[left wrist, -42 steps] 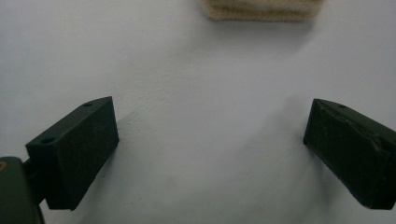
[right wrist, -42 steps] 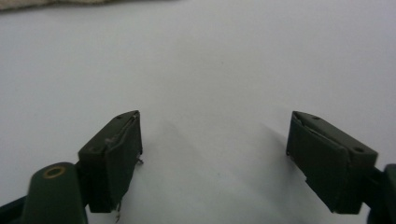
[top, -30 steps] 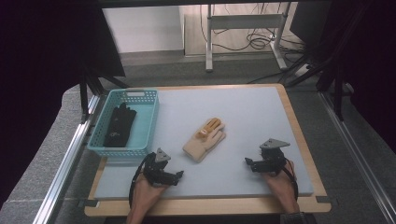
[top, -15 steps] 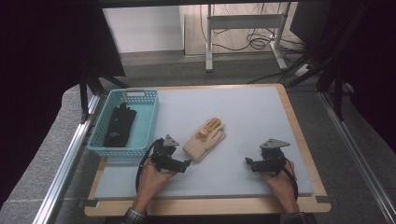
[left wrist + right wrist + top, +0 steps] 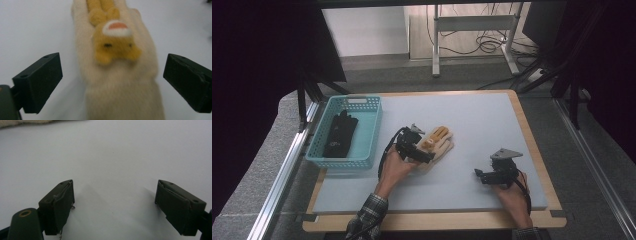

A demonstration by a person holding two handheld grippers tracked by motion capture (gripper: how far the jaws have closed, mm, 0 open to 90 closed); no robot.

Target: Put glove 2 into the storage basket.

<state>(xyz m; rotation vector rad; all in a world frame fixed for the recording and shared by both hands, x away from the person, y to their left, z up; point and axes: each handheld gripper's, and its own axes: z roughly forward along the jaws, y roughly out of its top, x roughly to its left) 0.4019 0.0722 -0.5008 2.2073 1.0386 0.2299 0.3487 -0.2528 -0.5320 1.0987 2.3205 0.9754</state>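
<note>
High view: left gripper [image 5: 426, 154] has moved up to the cream glove [image 5: 439, 142] – jaws spread astride its cuff, grasp likely next – right gripper [image 5: 479, 175] idle, spread.

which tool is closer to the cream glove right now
Left. The left tool is at the cream glove, its open jaws on either side of the cuff. The right tool sits apart, nearer the person's side of the table and off to the glove's right, jaws open.
</note>
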